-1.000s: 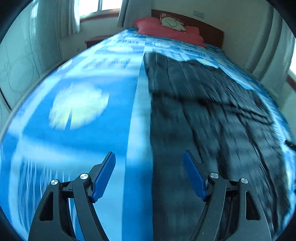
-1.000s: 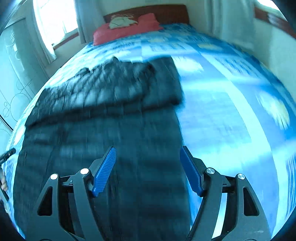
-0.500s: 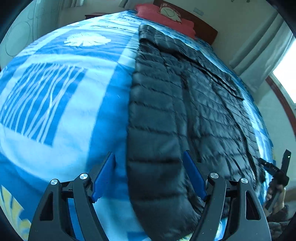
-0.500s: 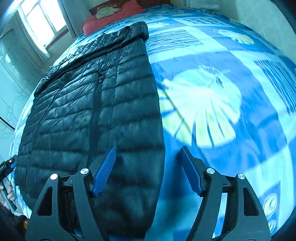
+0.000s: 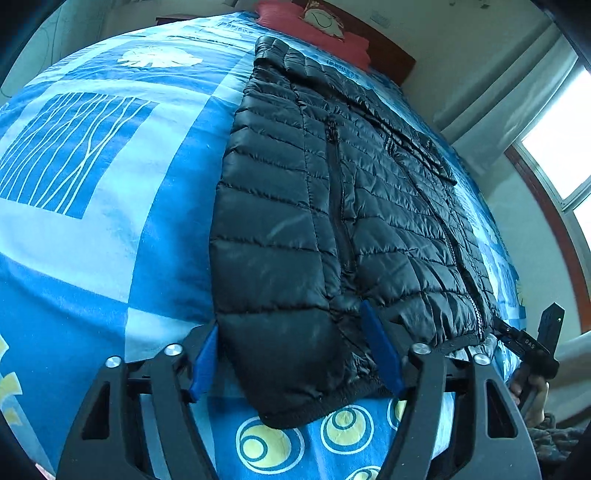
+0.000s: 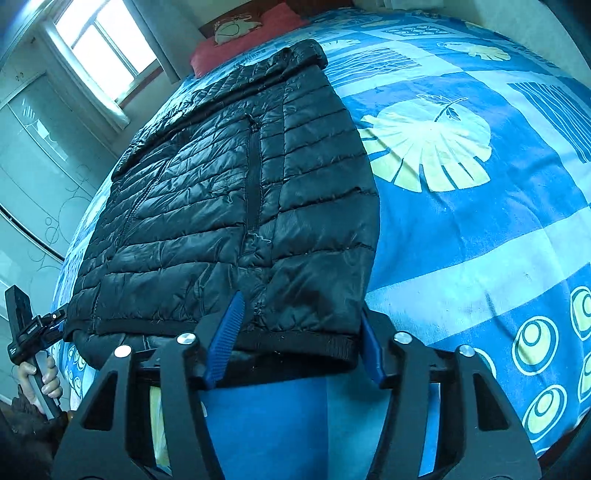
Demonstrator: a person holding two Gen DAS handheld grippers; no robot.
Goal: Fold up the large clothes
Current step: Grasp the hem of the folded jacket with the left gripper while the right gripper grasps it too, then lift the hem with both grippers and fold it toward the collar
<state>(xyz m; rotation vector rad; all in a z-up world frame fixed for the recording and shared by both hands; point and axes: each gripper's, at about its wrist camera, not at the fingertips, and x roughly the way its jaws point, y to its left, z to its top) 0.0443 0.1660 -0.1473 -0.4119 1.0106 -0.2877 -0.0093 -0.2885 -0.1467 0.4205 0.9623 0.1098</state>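
A black quilted puffer jacket (image 5: 332,206) lies flat and lengthwise on the blue patterned bedspread, hem towards me and collar towards the pillows; it also shows in the right wrist view (image 6: 236,184). My left gripper (image 5: 295,354) is open, its blue pads either side of the hem's left corner. My right gripper (image 6: 295,339) is open, its pads either side of the hem's right corner. Neither is closed on the fabric. The other gripper shows at each view's edge, in the left wrist view (image 5: 532,347) and the right wrist view (image 6: 26,332).
The bedspread (image 5: 92,177) spreads wide to the left of the jacket and to its right (image 6: 480,192). A red pillow (image 5: 317,26) and wooden headboard stand at the far end. Windows and curtains flank the bed. The bed's near edge is just below the grippers.
Both grippers have drawn back along the jacket from its middle to the hem at the bed's near edge and dropped lower. Both stayed open.
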